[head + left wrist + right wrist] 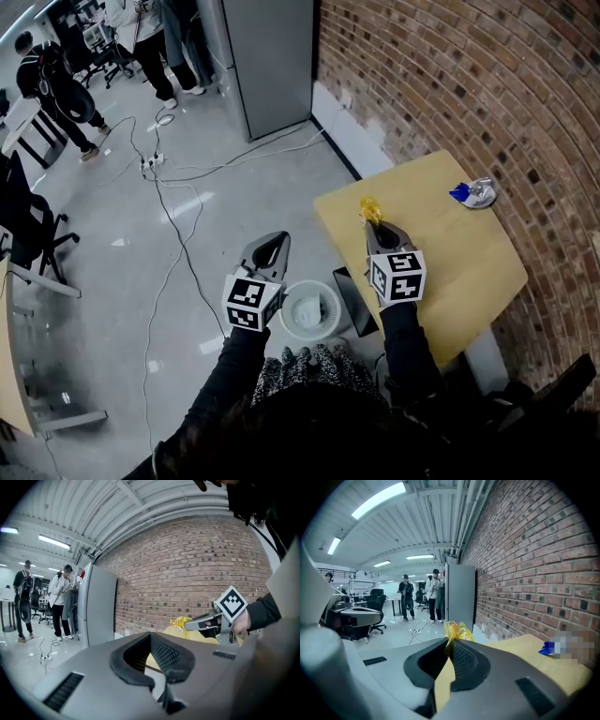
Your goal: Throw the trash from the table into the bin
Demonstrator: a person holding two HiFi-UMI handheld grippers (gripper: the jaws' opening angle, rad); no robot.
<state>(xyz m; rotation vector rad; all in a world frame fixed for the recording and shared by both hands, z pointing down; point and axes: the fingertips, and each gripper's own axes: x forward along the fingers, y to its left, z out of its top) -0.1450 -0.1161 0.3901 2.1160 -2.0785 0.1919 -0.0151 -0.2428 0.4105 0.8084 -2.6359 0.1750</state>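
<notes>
My right gripper (372, 225) is shut on a crumpled yellow wrapper (369, 208), held above the left end of the wooden table (450, 272). In the right gripper view the wrapper (457, 631) sticks up from the closed tips (450, 643). A blue and silver piece of trash (475, 193) lies near the table's far edge by the brick wall, seen also as the blue scrap (546, 648). The white bin (286, 305) stands on the floor between my arms. Above the floor to the bin's left, my left gripper (278, 239) has its jaws together and empty (150, 635).
A brick wall (469, 84) runs behind the table. A grey cabinet (267, 56) stands at the far end. Cables (173, 216) trail over the floor on the left. A dark flat object (354, 302) sits between bin and table. People stand far back left (56, 84).
</notes>
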